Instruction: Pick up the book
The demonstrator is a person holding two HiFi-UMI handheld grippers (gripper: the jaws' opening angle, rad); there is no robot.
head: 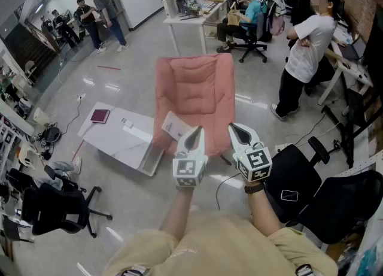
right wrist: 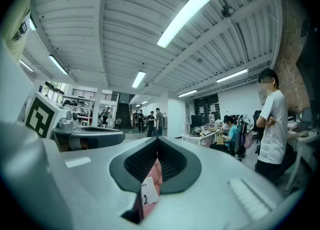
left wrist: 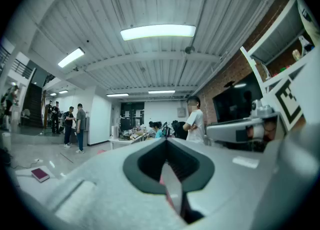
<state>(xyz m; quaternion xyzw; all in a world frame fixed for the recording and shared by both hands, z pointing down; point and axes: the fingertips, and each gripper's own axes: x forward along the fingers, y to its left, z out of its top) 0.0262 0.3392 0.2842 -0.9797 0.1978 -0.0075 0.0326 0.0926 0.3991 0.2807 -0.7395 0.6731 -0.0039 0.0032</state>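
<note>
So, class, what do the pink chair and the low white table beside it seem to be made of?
Pink chair: soft padded fabric with a matte look, going by the quilted seams and puffy panels. Low white table: a smooth, hard board, probably laminate or painted wood. Its top is flat with a faint sheen and its edges are thin and crisp.

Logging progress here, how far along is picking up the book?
Done: nothing yet. In hand: nothing; the left gripper and right gripper are shut, empty, held level. Left: everything; the maroon book lies untouched on the white table, so approach, open, grasp and lift.
</note>
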